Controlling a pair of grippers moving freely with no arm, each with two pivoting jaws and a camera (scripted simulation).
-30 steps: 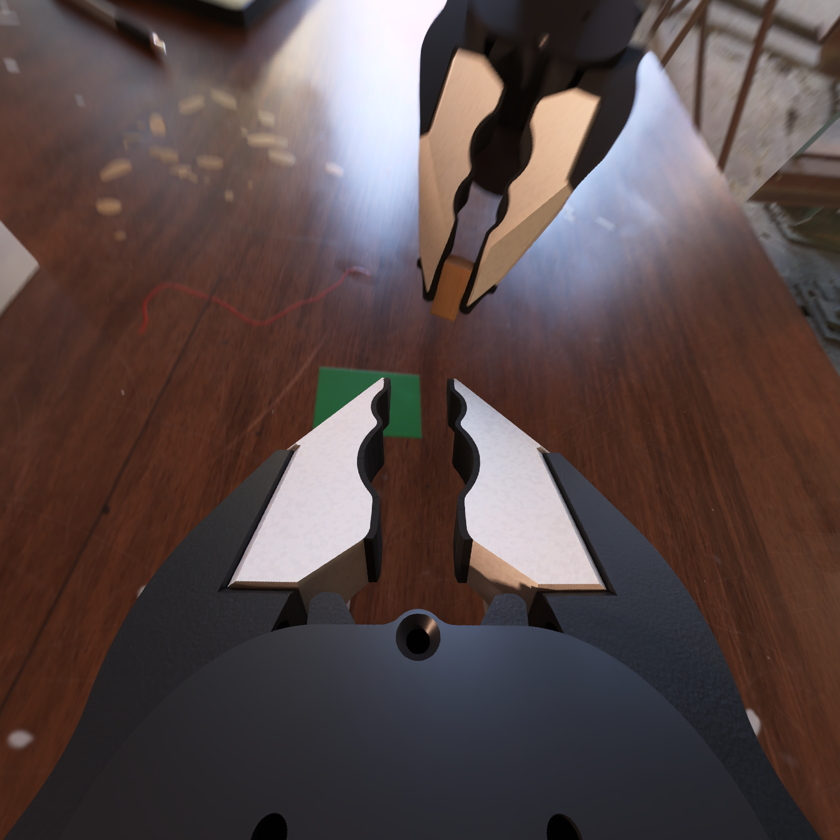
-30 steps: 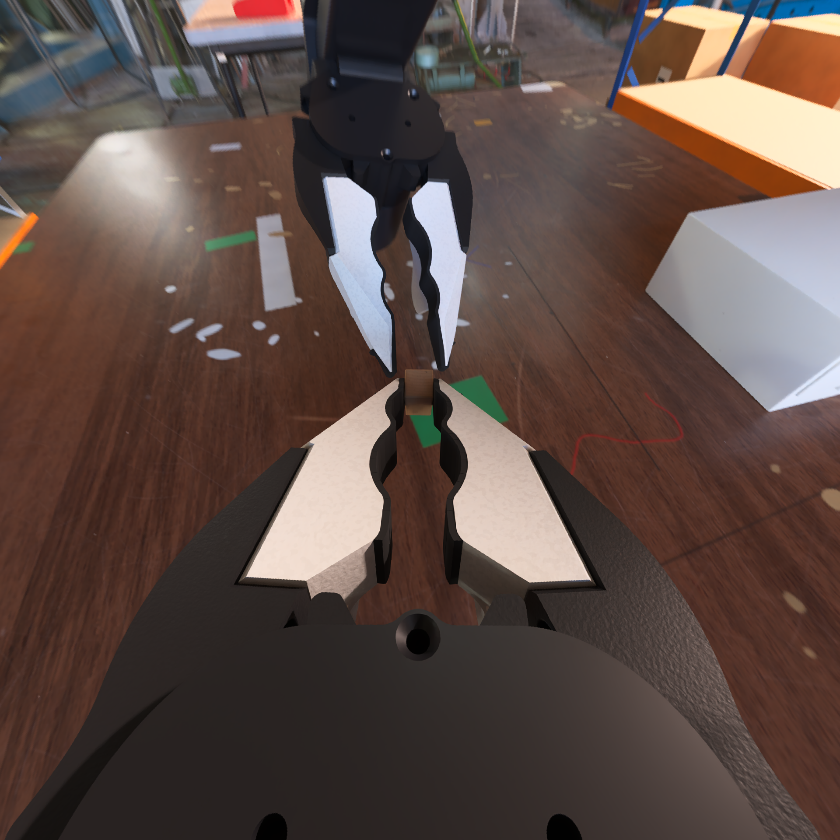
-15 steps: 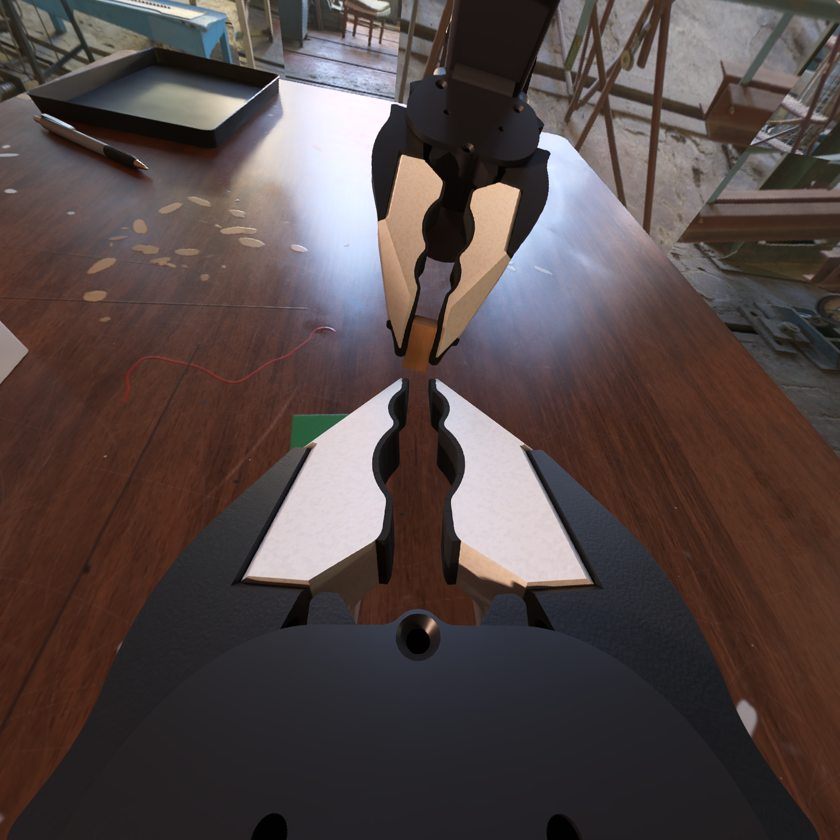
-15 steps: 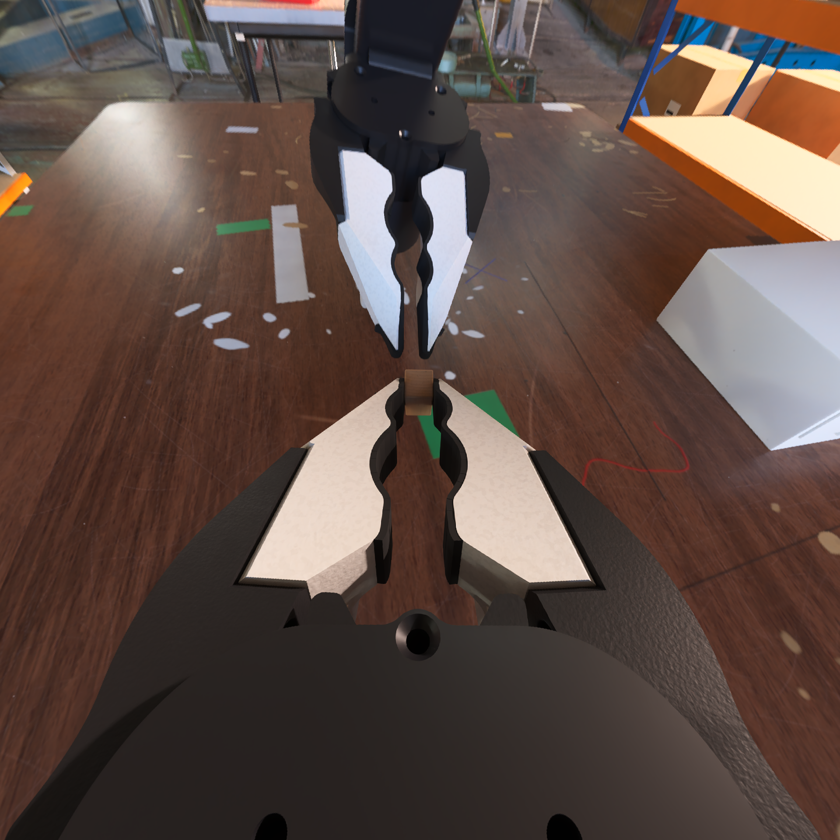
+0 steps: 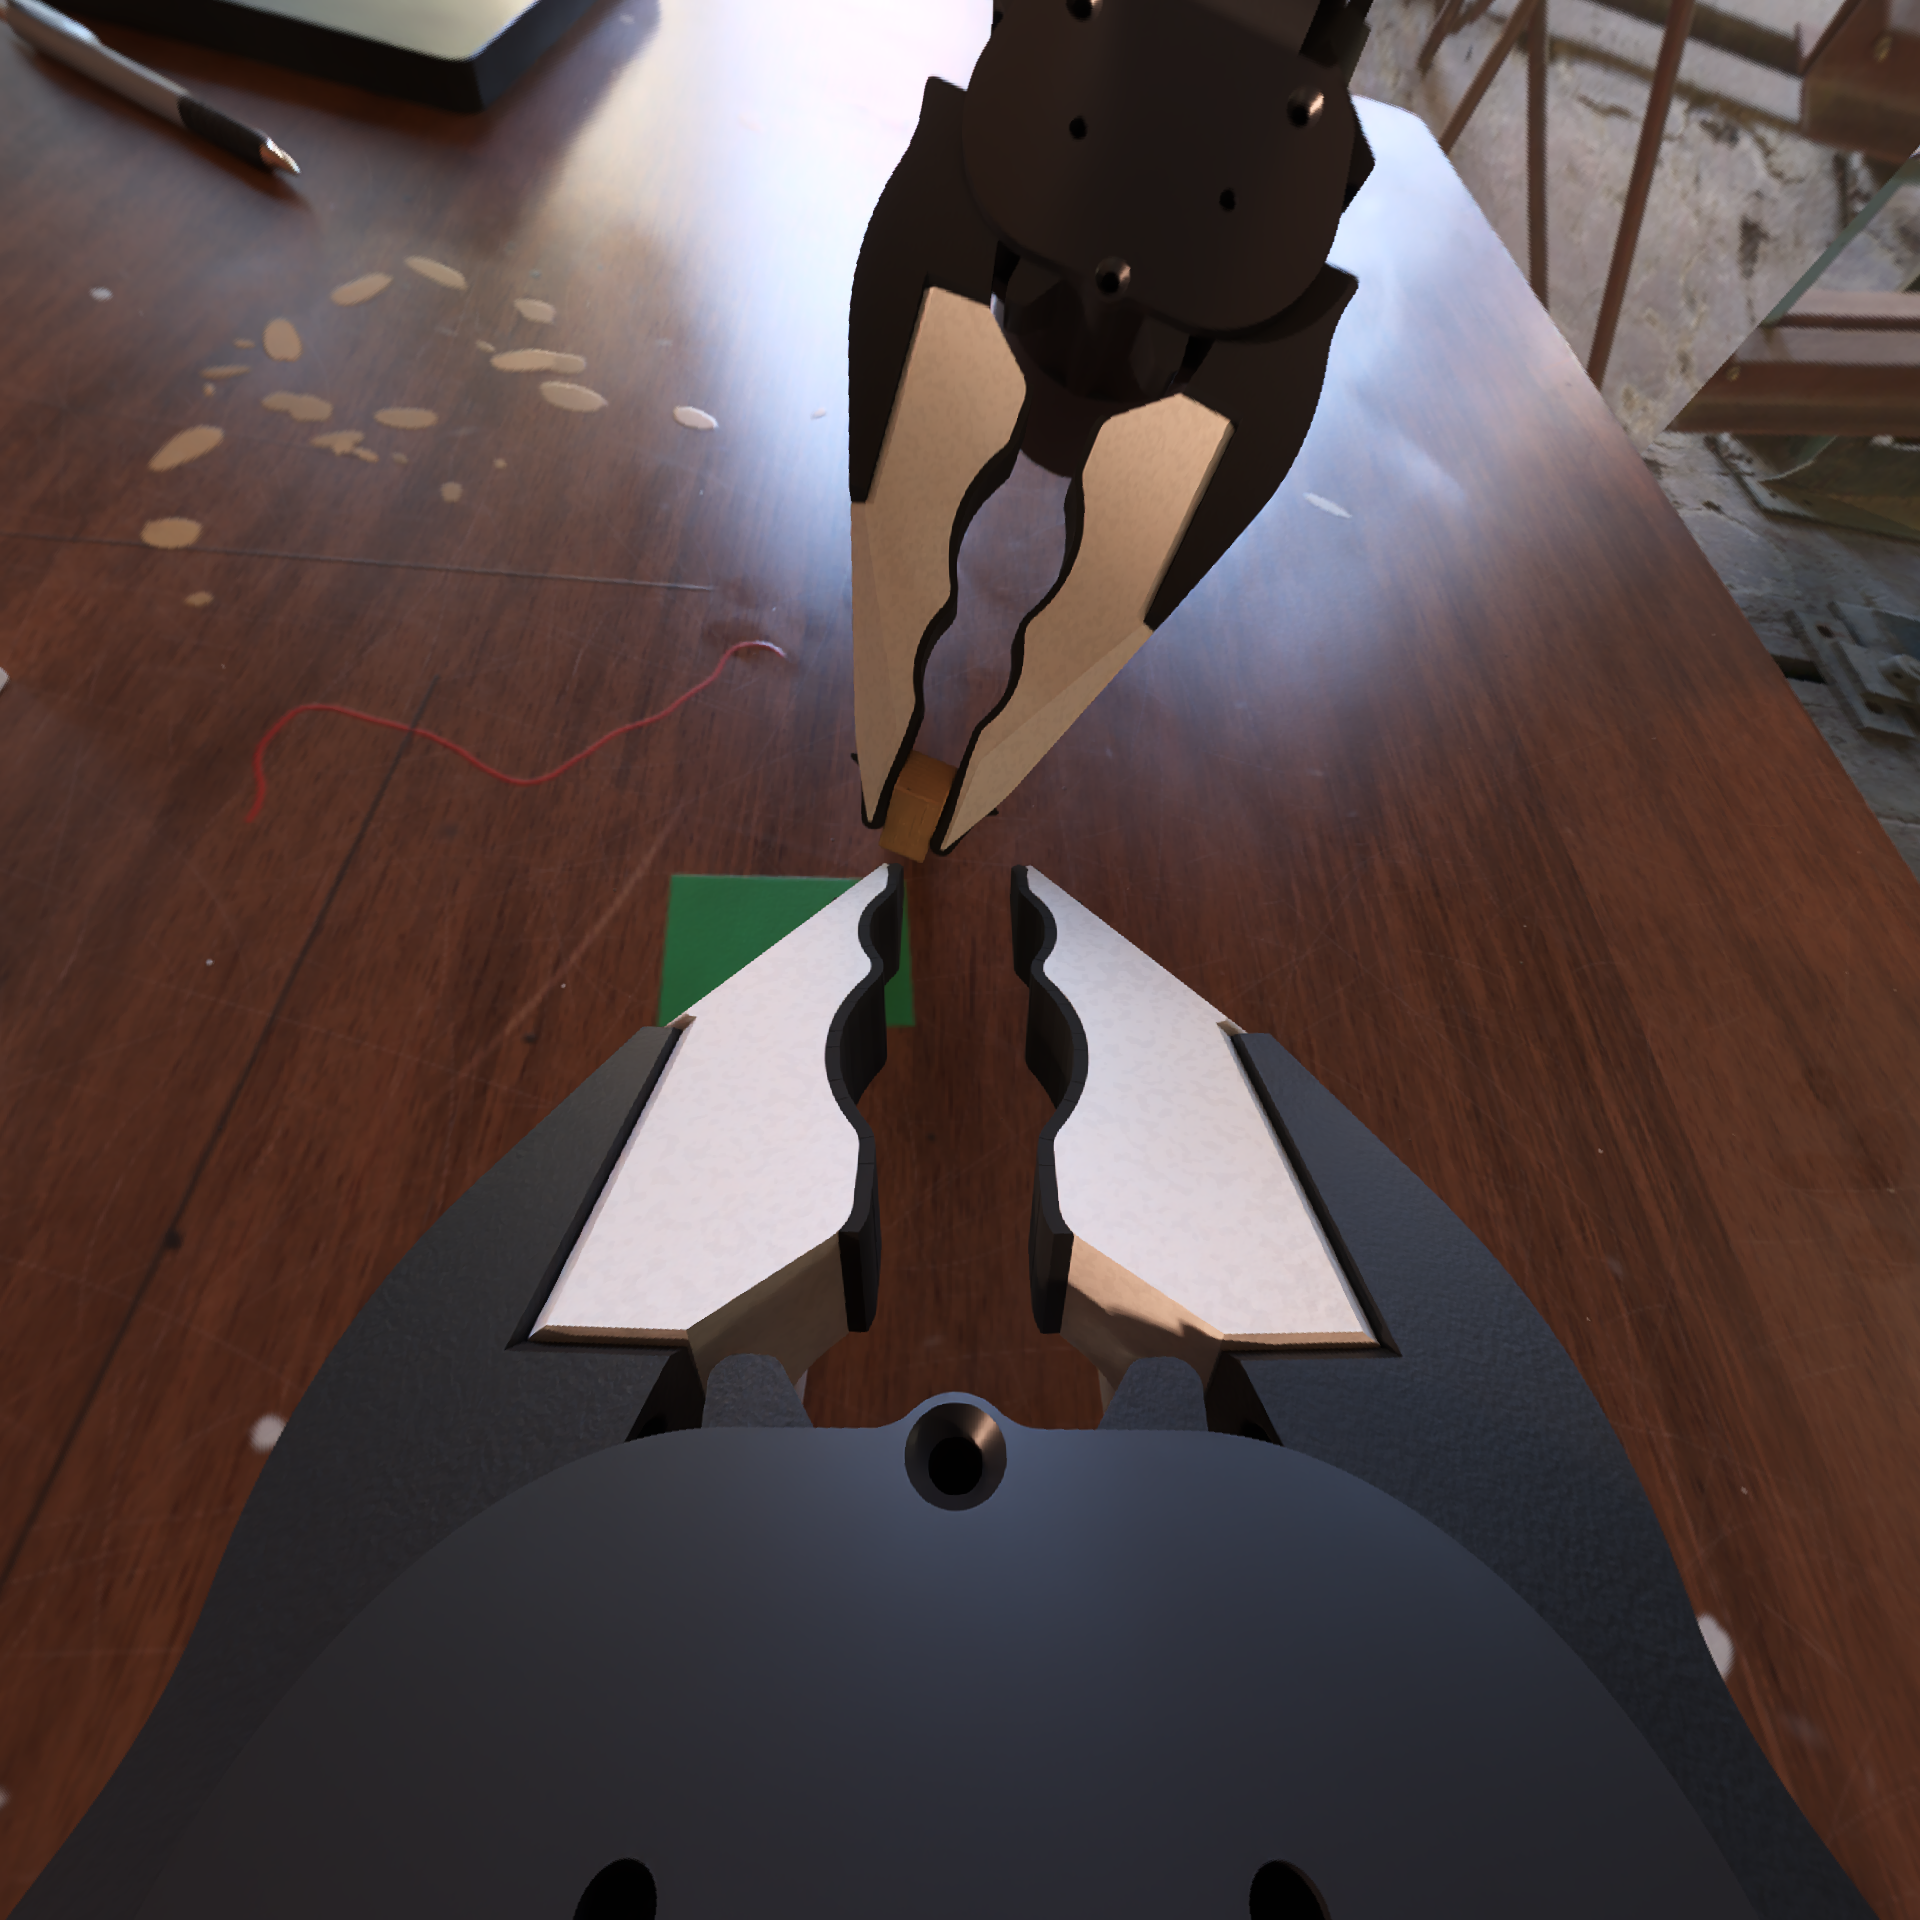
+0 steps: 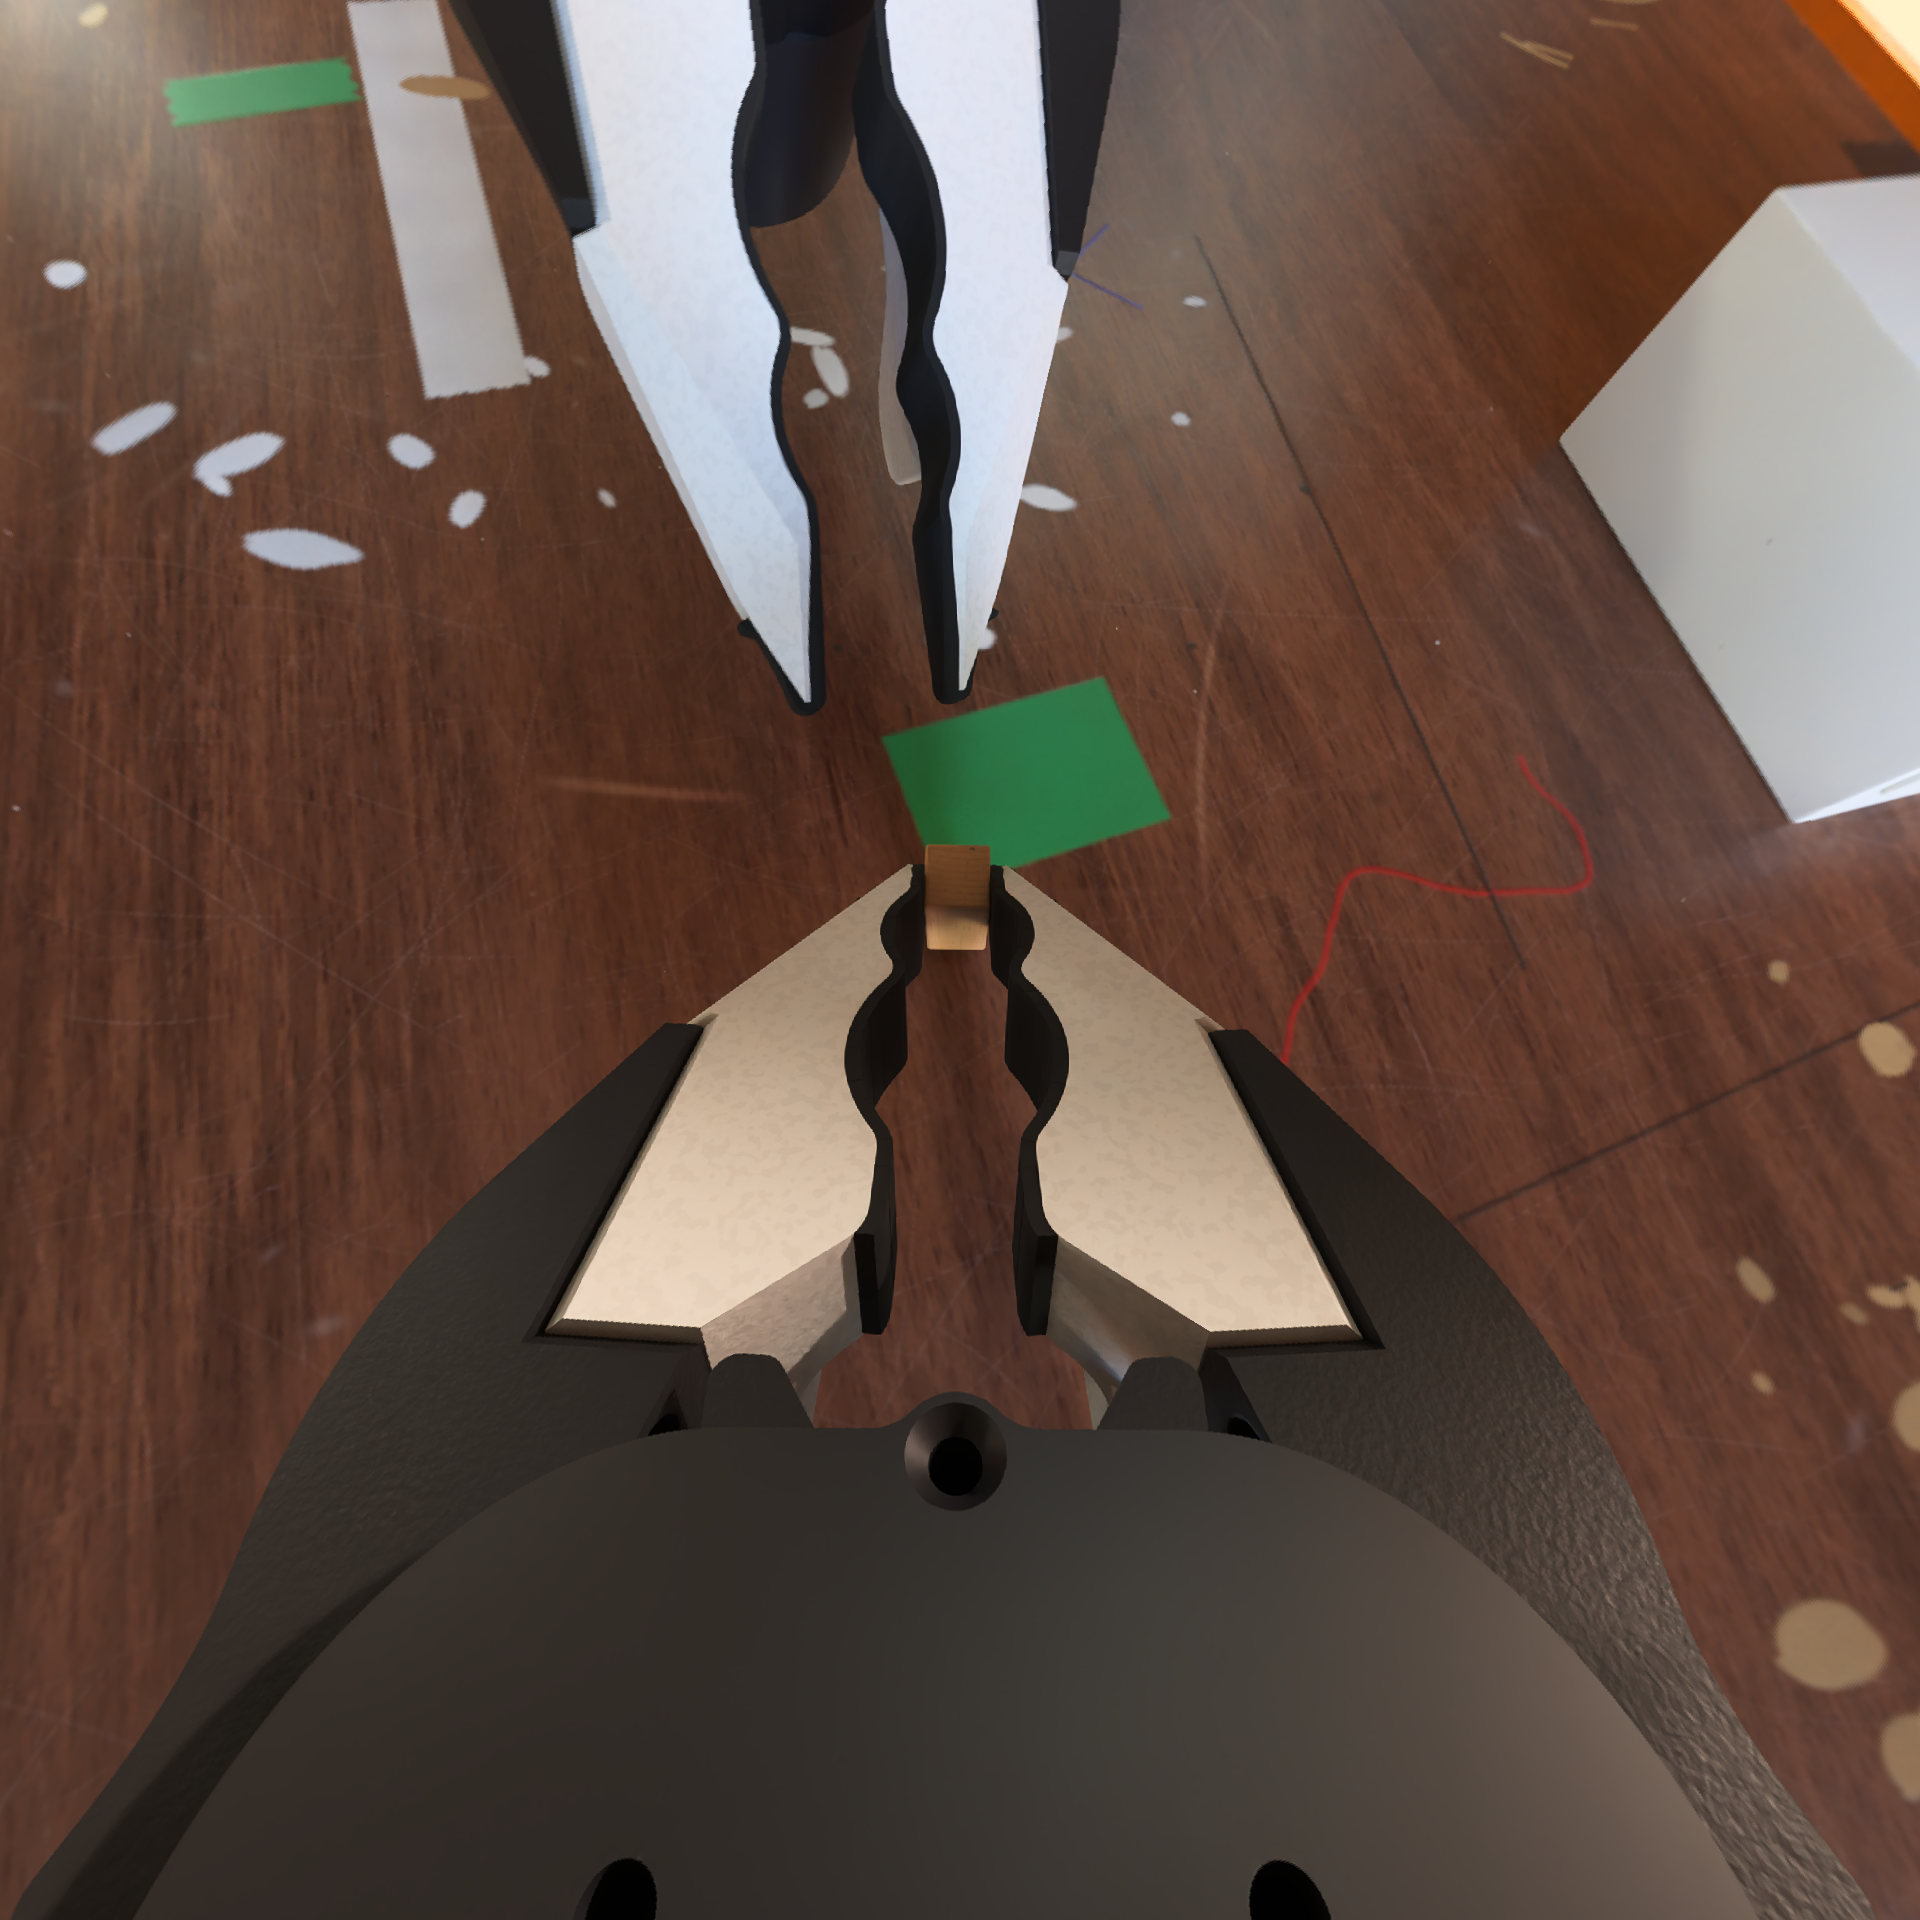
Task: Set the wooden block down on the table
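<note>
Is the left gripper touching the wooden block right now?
Apart. In the right wrist view, bare table shows between the left gripper and the wooden block, which is pinched between the right gripper fingers.

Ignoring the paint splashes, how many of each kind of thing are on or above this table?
left gripper, right gripper: 2
wooden block: 1
green square: 1
green tape strip: 1
white tape strip: 1
red thread: 1
pen: 1
black tray: 1
white box: 1
Total: 10
</note>
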